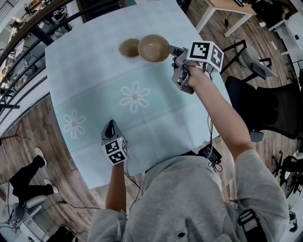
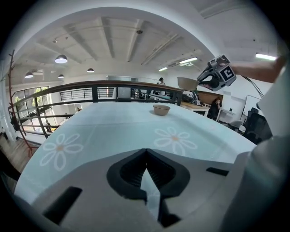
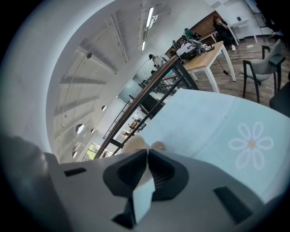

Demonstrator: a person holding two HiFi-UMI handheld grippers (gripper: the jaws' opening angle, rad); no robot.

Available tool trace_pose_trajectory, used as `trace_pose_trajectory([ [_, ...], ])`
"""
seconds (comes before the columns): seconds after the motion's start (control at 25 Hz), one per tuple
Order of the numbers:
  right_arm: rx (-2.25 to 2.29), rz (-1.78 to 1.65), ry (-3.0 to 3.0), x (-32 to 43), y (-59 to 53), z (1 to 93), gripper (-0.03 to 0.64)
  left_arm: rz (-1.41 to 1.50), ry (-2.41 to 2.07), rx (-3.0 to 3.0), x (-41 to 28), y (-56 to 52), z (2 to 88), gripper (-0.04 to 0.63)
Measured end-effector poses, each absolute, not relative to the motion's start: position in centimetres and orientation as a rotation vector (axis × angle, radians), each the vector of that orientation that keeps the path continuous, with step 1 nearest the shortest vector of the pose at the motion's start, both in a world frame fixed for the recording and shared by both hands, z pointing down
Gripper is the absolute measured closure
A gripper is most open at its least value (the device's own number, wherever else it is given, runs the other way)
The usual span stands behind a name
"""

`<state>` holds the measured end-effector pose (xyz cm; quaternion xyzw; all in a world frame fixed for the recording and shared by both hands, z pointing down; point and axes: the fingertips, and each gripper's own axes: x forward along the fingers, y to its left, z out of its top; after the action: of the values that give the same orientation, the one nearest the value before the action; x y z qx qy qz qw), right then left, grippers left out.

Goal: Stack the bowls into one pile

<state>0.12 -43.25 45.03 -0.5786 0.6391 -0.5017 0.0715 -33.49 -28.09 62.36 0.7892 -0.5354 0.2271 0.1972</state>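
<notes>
Two tan bowls are in view. The smaller bowl (image 1: 129, 47) (image 2: 161, 109) stands on the pale blue tablecloth (image 1: 94, 80) at the far side. My right gripper (image 1: 172, 49) (image 3: 147, 152) is shut on the rim of the larger bowl (image 1: 154, 47) (image 2: 187, 83) (image 3: 135, 145), which hangs in the air just right of the smaller one (image 3: 158, 146). My left gripper (image 1: 111, 125) (image 2: 146, 153) rests low near the table's front edge, jaws together with nothing between them, far from both bowls.
The cloth carries white flower prints (image 1: 134, 96). A dark railing (image 2: 113, 86) runs along the table's far side. Black office chairs (image 1: 265, 104) stand to the right, and a wooden desk (image 1: 227, 9) stands beyond them. Another person's legs (image 1: 28, 177) show at lower left.
</notes>
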Motion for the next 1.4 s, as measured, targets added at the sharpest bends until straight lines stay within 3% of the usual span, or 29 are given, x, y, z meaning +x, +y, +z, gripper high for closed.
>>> trace_pose_trajectory([
  [0.92, -1.774, -1.680, 1.669, -3.1, -53.6, 56.9, 0.580, 0.832, -1.406, 2.367, -31.5, -27.7, 65.5, 0.577],
  [1.4, -1.837, -1.657, 1.711, -3.5, -54.7, 58.8, 0.580, 0.772, -1.405, 2.347, -32.1, -28.9, 64.5, 0.577],
])
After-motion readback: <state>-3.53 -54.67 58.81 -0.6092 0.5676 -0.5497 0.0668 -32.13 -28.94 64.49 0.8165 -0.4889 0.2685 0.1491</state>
